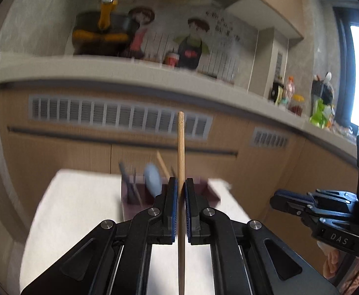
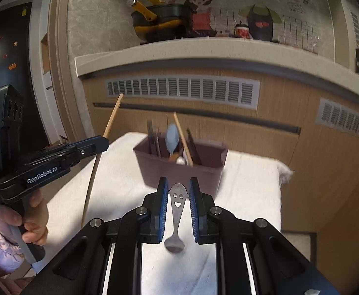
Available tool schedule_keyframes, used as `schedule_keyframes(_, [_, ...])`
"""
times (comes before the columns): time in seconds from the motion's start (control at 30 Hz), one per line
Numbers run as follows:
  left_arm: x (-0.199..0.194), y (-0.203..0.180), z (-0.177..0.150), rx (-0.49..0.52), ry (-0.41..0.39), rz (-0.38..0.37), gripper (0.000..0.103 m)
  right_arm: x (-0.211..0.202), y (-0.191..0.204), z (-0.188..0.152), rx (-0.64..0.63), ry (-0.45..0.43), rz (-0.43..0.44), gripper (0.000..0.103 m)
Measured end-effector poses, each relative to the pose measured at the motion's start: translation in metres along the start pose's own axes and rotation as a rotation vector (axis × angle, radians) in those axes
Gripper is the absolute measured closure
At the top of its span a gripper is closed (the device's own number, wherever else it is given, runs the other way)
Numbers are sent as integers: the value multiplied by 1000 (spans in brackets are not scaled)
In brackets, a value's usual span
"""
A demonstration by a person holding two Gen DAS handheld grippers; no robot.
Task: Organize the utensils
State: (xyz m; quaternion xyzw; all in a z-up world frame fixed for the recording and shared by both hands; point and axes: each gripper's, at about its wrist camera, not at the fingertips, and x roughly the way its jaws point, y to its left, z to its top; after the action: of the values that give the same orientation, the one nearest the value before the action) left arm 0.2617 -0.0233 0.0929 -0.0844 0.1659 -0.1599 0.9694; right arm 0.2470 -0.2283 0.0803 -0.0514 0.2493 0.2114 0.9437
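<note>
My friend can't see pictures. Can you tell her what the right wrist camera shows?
The right gripper hangs open around a small metal spoon with a smiley face cut into its handle, above a white cloth. Just beyond stands a purple utensil box holding a blue spoon and chopsticks, while the left gripper grips one wooden chopstick.

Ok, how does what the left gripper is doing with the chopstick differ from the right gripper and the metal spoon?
The left gripper is shut on the wooden chopstick, lifted off the table; the right gripper is open around the metal spoon, which lies on the white cloth. The chopstick is straight wood; the spoon is metal with a smiley handle. Both are outside the purple holder.
</note>
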Motion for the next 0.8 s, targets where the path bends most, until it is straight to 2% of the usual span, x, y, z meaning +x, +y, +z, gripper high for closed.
schedule_keyframes(0.07, [6,-1,23,34,-110,8,97,-1,-4,23,-14,-38,-8,103])
schedule_keyframes(0.13, [16,-1,42,57,-181,21,97,-2,-7,48,-32,-90,-25,103])
schedule_keyframes(0.23, [38,6,60,43,-180,17,97,3,-12,74,-47,-119,-36,103])
schedule_keyframes(0.33, [49,15,61,33,-166,20,97,13,-18,77,-56,-88,-24,103])
schedule_keyframes(0.4, [51,21,55,37,-158,24,97,25,-22,68,-54,-41,-26,102])
schedule_keyframes(0.53, [52,31,38,-1,-114,16,97,61,-31,27,-28,108,-10,98])
schedule_keyframes(0.63, [47,37,27,-12,-90,12,97,90,-21,-10,-108,221,-8,95])
schedule_keyframes(0.67, [45,38,23,-12,-83,11,97,99,-16,-20,-152,256,6,89])
schedule_keyframes(0.77, [41,42,12,-22,-51,11,97,129,-3,-47,-300,369,77,58])
schedule_keyframes(0.8, [41,44,8,-27,-38,10,97,140,-1,-55,-343,398,90,57])
